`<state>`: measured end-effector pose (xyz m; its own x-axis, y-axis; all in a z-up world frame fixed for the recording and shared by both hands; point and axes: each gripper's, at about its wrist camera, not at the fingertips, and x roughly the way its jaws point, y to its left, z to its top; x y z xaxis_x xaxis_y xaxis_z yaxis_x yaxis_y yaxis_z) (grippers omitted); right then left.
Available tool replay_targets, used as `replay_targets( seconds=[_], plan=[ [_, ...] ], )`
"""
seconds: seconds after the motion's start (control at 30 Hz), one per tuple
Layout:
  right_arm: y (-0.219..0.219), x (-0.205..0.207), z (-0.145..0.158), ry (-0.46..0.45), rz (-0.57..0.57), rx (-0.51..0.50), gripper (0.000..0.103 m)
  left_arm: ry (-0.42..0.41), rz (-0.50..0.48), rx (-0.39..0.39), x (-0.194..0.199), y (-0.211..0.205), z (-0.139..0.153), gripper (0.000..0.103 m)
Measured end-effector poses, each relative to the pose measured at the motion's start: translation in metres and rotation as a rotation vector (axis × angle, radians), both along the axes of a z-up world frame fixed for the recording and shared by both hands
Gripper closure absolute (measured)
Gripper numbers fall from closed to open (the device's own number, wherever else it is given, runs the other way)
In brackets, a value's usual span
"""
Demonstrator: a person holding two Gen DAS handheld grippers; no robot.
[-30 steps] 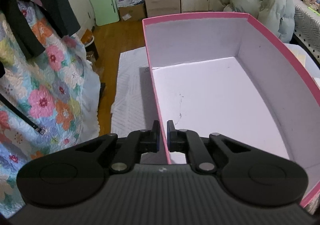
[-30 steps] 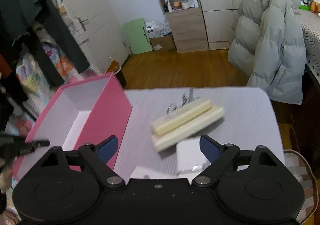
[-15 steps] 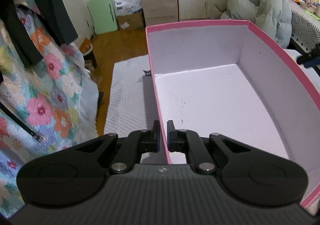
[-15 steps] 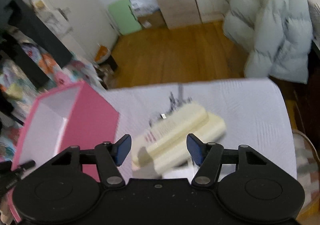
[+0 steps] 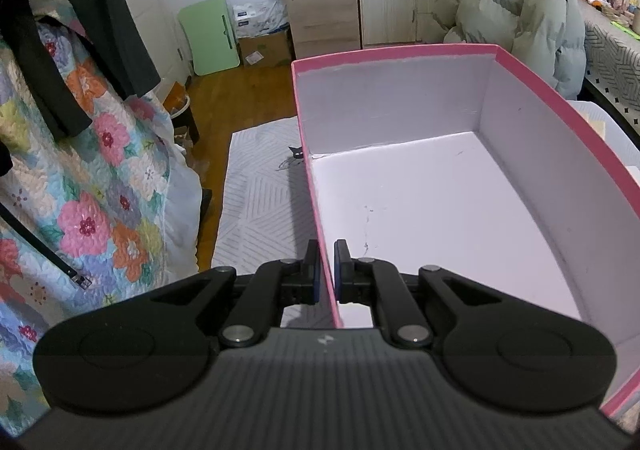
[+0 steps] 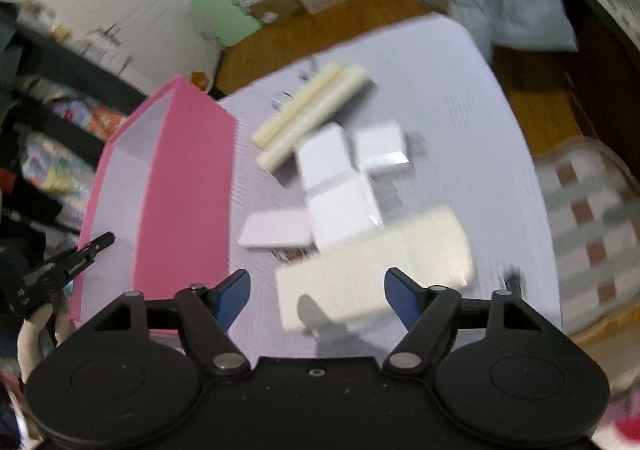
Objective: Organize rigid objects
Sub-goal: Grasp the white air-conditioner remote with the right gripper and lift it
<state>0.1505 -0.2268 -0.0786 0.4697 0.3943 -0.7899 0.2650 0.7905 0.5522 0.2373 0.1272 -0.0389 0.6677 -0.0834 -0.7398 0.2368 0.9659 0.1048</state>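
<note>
A table (image 6: 460, 98) covered in a pale patterned cloth carries an open pink box (image 6: 188, 186) at its left side. Beside the box lie two cream bars (image 6: 312, 114), several white flat boxes (image 6: 332, 170) and a larger cream box (image 6: 372, 266) nearest the camera.

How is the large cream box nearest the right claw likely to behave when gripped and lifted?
The cream box looks flat-sided and boxy, so probably stiff and unlikely to roll. It is wide next to the opening right claw, so the grip may be tight. Weight cannot be judged.
</note>
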Motion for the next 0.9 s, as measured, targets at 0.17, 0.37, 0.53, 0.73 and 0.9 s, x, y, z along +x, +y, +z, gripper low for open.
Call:
replay_targets(
  seconds=[0.17,0.37,0.53,0.73,0.9],
  plan=[
    [-0.005,-0.009,-0.031,0.052,-0.100,0.052,0.024,-0.005,0.004,0.006,-0.001,-0.001,0.000,0.096],
    [-0.001,-0.001,-0.034,0.019,-0.176,-0.028,0.021,-0.003,0.003,0.014,-0.002,-0.005,0.001,0.096],
    [0.002,-0.002,-0.025,-0.046,-0.190,-0.153,0.021,-0.003,-0.002,0.017,-0.003,-0.007,0.001,0.096],
    [0.008,0.012,-0.023,-0.118,-0.154,-0.183,0.023,-0.001,-0.005,0.015,-0.002,-0.009,0.001,0.096],
    [0.015,0.023,-0.026,-0.142,-0.131,-0.223,0.026,0.000,-0.006,0.011,-0.002,-0.008,0.001,0.097]
  ],
)
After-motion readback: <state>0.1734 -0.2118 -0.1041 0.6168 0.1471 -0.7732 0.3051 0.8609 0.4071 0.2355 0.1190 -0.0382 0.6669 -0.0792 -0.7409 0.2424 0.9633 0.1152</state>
